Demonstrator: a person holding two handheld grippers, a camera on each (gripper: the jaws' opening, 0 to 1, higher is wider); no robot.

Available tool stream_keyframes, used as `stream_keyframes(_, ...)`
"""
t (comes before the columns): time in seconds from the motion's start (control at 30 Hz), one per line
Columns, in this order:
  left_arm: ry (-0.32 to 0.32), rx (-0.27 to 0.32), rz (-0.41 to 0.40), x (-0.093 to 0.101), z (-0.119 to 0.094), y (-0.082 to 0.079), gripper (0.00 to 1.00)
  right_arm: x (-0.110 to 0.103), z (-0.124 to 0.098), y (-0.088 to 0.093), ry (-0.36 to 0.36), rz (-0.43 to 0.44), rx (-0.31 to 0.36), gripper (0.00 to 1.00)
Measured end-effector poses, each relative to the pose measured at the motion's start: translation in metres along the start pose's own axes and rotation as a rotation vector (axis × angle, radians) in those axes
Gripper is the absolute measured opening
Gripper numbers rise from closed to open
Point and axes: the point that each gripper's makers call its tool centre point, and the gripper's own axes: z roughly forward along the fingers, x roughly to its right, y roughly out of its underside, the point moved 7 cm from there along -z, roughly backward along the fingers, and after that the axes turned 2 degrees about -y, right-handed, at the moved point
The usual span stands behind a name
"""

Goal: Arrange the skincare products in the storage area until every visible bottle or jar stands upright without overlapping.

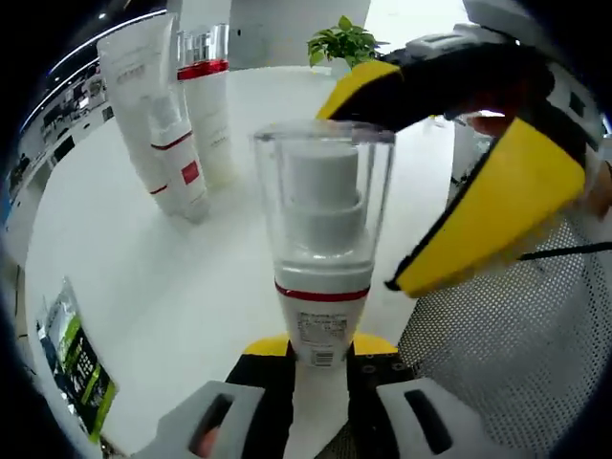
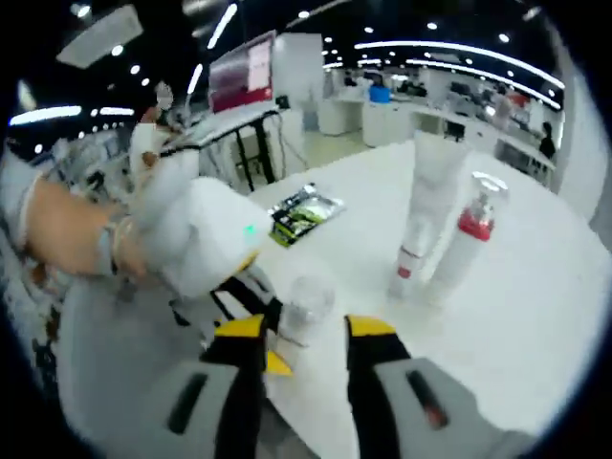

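White tabletop [image 1: 124,249] is seen spreading round and wide beneath everything, with a metal mesh surface [image 1: 516,354] lying at its near edge in the left gripper view. Two tall products are stood upright and close together well back on the table: a white tube [image 1: 153,115] with red bands and, just beside it, a white bottle [image 1: 206,105] with a red collar and a shiny cap. A pump bottle [image 1: 323,239] with a clear cap and a red ring is held upright, clenched at its base between the jaws of the left gripper [image 1: 316,359]. The right gripper [image 1: 469,163] is seen just beside that clear cap, its yellow jaws spread apart and grasping nothing. A green and black packet [image 1: 72,359] is laid flat near the table's edge. A small potted plant [image 1: 344,40] is placed at the far rim.
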Motion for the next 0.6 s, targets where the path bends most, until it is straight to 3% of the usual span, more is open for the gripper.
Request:
stream_keyframes(0.03, -0.001, 0.023, -0.028, -0.001, -0.002, -0.004, 0.19, 0.0, 0.002, -0.001, 0.015, 0.01, 0.006, 0.35)
stream_keyframes(0.07, -0.008, 0.052, -0.076, -0.003, -0.005, -0.008, 0.19, 0.0, 0.006, -0.004, 0.053, -0.046, 0.022, 0.35)
stream_keyframes(0.13, -0.034, 0.099, -0.095, -0.007, -0.01, -0.014, 0.19, 0.002, 0.011, -0.01, 0.11, -0.101, 0.046, 0.33)
stream_keyframes(0.23, -0.063, 0.15, -0.094, -0.011, -0.018, -0.019, 0.19, 0.001, 0.015, -0.015, 0.094, -0.077, 0.068, 0.27)
stream_keyframes(0.37, -0.069, 0.187, -0.098, -0.012, -0.024, -0.024, 0.19, -0.004, 0.017, -0.021, 0.034, -0.072, 0.177, 0.2)
stream_keyframes(0.47, -0.066, 0.183, -0.085, -0.011, -0.023, -0.023, 0.19, 0.001, 0.016, -0.018, 0.053, -0.093, 0.188, 0.19)
stream_keyframes(0.6, -0.059, 0.194, -0.058, -0.011, -0.026, -0.025, 0.19, 0.009, 0.012, -0.021, -0.002, -0.006, 0.191, 0.18)
